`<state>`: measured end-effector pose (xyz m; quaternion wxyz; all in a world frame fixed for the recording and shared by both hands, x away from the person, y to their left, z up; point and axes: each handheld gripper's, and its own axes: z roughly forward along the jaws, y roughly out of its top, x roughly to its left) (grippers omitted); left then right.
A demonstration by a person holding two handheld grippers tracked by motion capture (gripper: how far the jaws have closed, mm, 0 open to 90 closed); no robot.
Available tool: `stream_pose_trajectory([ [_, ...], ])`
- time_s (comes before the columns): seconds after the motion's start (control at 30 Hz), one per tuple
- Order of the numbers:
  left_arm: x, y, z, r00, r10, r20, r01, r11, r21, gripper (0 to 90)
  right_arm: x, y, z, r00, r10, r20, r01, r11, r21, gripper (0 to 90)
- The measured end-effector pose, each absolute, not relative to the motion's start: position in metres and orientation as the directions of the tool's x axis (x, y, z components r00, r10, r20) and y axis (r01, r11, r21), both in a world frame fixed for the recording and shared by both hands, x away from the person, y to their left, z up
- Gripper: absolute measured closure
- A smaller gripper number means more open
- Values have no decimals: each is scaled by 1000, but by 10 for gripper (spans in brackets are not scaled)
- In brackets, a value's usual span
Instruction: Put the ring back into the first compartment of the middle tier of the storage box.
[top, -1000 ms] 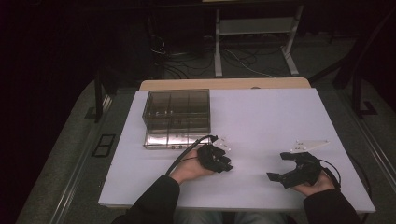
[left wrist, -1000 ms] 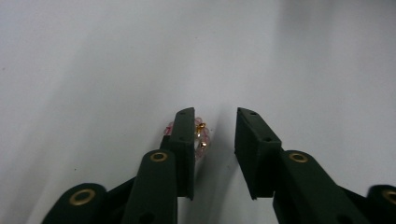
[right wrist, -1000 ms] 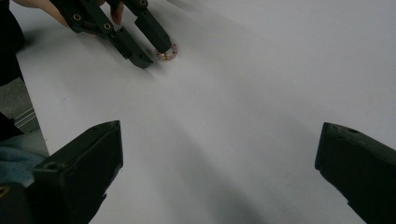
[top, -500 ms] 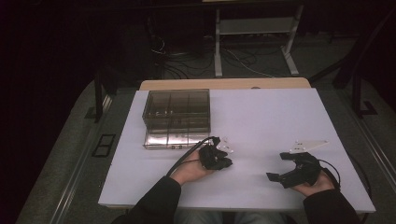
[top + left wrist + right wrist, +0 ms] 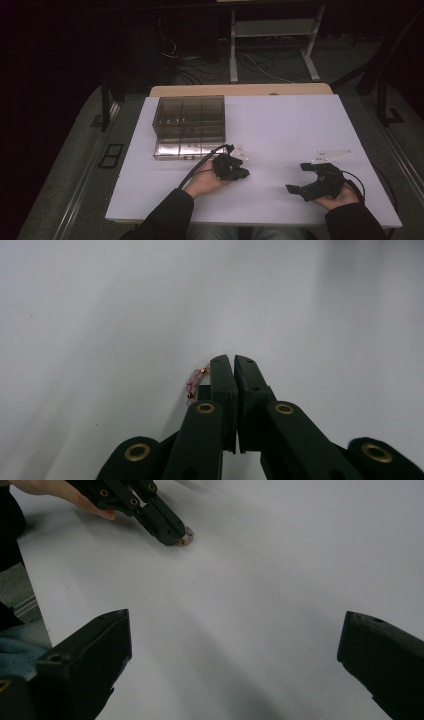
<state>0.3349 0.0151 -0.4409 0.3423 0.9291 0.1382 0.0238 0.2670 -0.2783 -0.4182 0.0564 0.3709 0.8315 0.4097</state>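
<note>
white table (image 5: 280,125) runs wide and bare under both hands. near its front edge the left gripper (image 5: 234,361) has just been closing and is now pinched on a small bracelet (image 5: 195,382), pale pink beads with gold spacers, curling out beside one jaw and lying on the table. the right gripper (image 5: 300,177) rests apart, jaws spread wide, holding nothing. farther back sits a clear box (image 5: 190,120), with free room right of it
</note>
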Motion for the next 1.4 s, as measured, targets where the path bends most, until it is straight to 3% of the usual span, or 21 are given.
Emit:
stream_pose_trajectory([
  [0.47, 337, 24, -431, 948, 302, -104, 287, -666, 688, 873, 267, -279, -418, -719, 662, 211, 570, 388, 724, 4],
  [1.4, 334, 34, -414, 948, 301, -103, 277, -617, 736, 873, 268, -278, -418, -720, 661, 211, 570, 390, 723, 4],
])
